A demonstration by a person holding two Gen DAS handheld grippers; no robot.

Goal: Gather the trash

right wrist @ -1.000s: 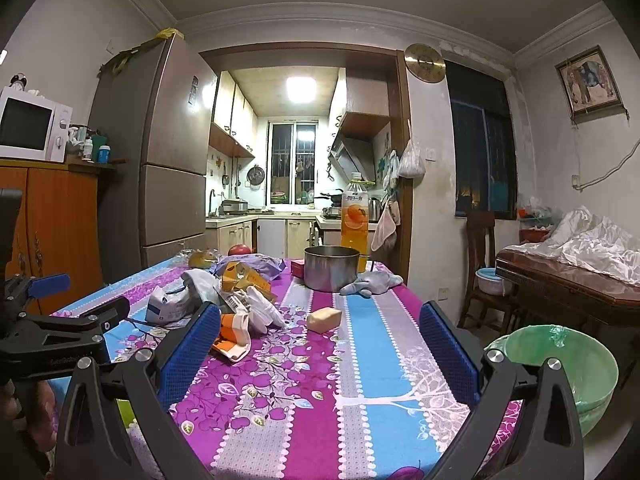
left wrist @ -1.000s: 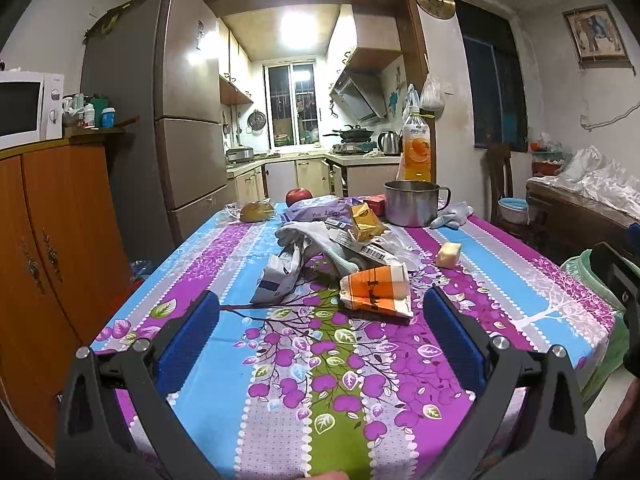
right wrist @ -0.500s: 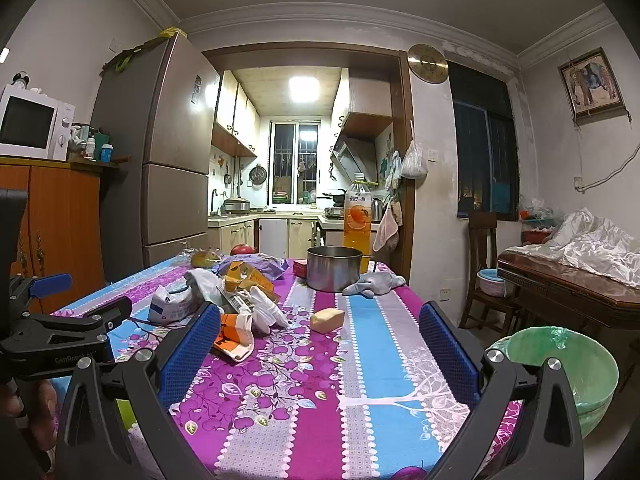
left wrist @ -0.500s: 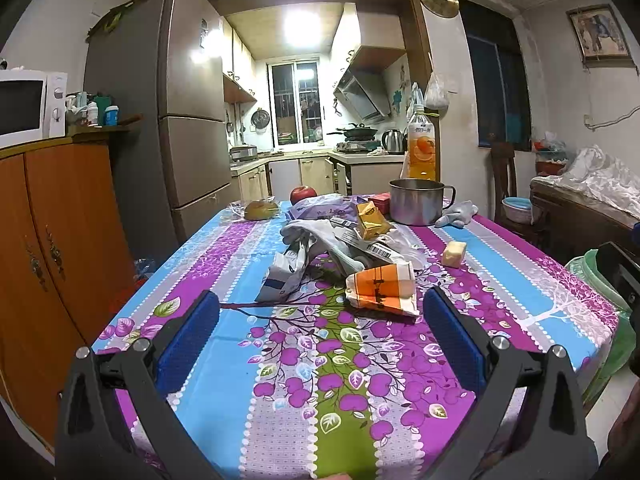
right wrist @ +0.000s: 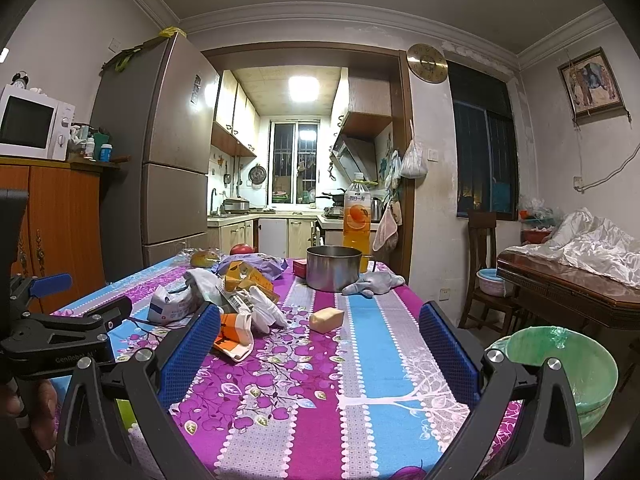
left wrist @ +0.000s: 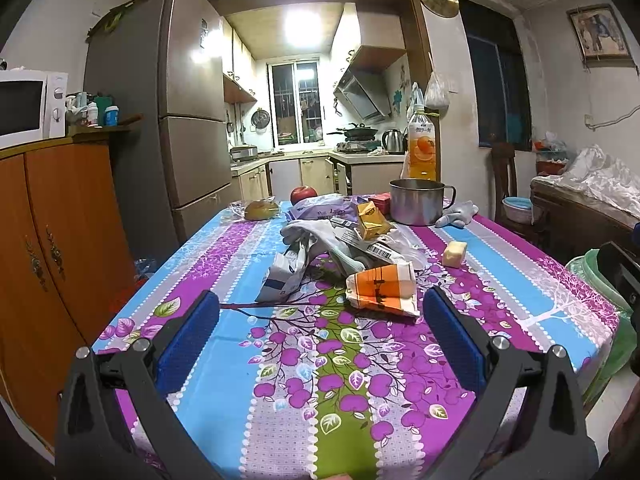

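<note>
Both are held level above the near edge of the table (left wrist: 280, 380), jaws spread wide and empty: left hand-held gripper (left wrist: 320, 320), right hand-held gripper (right wrist: 320, 324). The trash pile (left wrist: 344, 240) lies at 12 o'clock; the green-lined bin (right wrist: 560, 364) stands at 3 o'clock.

Both tools share one build. The left gripper (left wrist: 318, 334) has two black plastic arms, each ribbed with triangular cut-outs and set with round silver screws near the top. Flat pads (left wrist: 188, 336) of bright blue, finely dimpled rubber line the inner faces of the jaws. The right gripper (right wrist: 318, 346) looks the same: black frame, silver screws, blue textured pads (right wrist: 448, 354). Seen from the right wrist camera, the left tool's black side carries pale lettering, partly legible as "GenRobot", plus small screws and a blue lever. Bare skin of the left hand (right wrist: 38, 408) shows beneath it.
</note>
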